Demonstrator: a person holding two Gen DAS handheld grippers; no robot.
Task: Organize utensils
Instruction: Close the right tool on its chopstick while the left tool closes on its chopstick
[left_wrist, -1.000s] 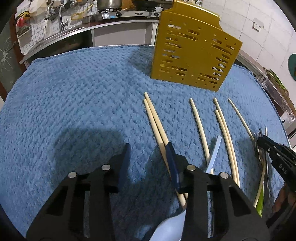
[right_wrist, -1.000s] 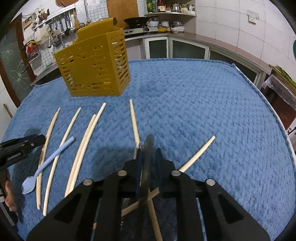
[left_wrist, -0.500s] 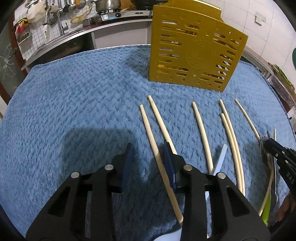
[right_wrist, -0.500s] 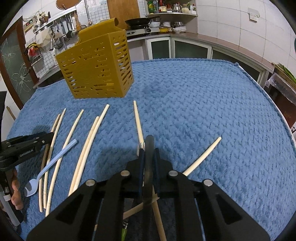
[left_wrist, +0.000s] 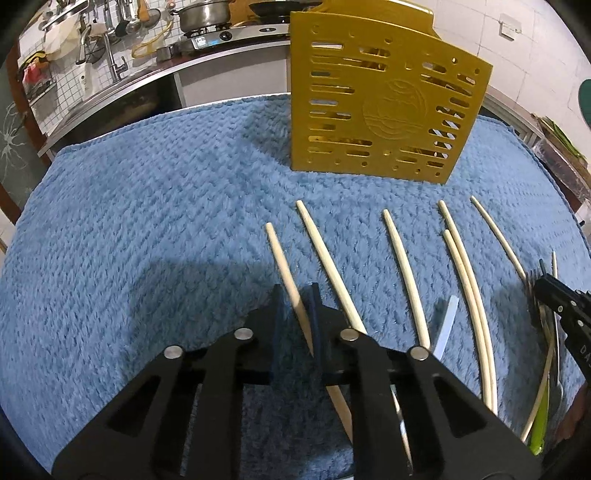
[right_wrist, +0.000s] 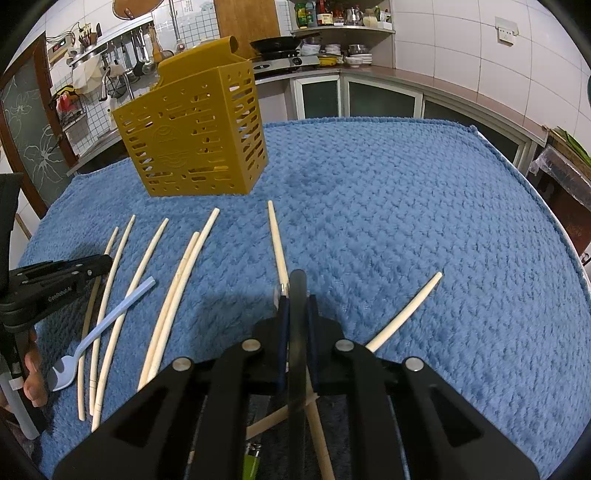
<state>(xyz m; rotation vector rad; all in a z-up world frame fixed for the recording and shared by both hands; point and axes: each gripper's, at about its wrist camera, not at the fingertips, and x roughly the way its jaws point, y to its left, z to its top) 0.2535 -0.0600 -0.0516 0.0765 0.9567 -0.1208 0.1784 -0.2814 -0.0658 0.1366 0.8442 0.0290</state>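
Pickup step: left claw (left_wrist: 297, 314) closing on a chopstick (left_wrist: 284, 271) in front of the yellow caddy (left_wrist: 380, 107); right claw (right_wrist: 297, 314) clenched on a dark utensil handle (right_wrist: 296, 295) (type unclear). Next: lift, drop both into the caddy

Seven chopsticks (right_wrist: 184, 266), one pale blue spoon (right_wrist: 110, 321), one dark utensil (right_wrist: 297, 295), one yellow slotted holder (right_wrist: 192, 140).

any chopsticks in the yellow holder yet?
No, the chopsticks lie flat on the blue cloth in front of the yellow holder.

Black left gripper (left_wrist: 297, 301) (silver screws), navy-padded jaws, white lettering.
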